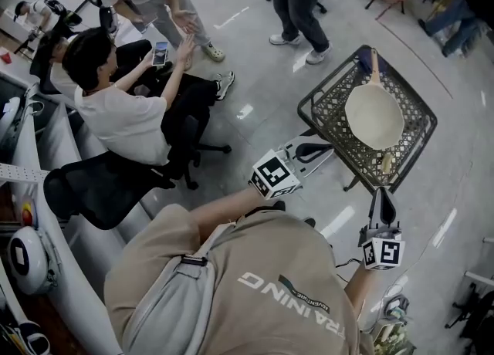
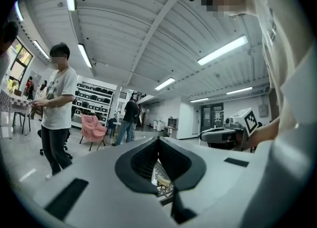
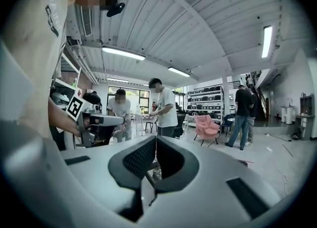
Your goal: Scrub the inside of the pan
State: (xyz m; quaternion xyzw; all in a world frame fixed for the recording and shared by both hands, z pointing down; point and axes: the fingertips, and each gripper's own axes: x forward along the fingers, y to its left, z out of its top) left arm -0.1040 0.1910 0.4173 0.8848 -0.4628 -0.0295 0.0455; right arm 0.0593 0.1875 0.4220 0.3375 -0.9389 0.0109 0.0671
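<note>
The pan (image 1: 374, 116) fills the wire basket (image 1: 328, 110), with open floor (image 1: 255, 76) around. The left gripper (image 1: 324, 149) and right gripper (image 1: 381, 195), jaws pressed together, hover off its near rim.

"Any print you can read from your end?"

"One word for sure. I see "TRAINING" in pale capitals across the back of the wearer's beige shirt (image 1: 285, 288), upside down in my head view. A smaller line sits beside it. I make out "ADVENTURE", and the rest is too fine for me."

"And the cubes?"

"The left marker cube (image 1: 274, 174) and the right marker cube (image 1: 383, 253) carry black-and-white square codes, with no letters or numbers."
</note>
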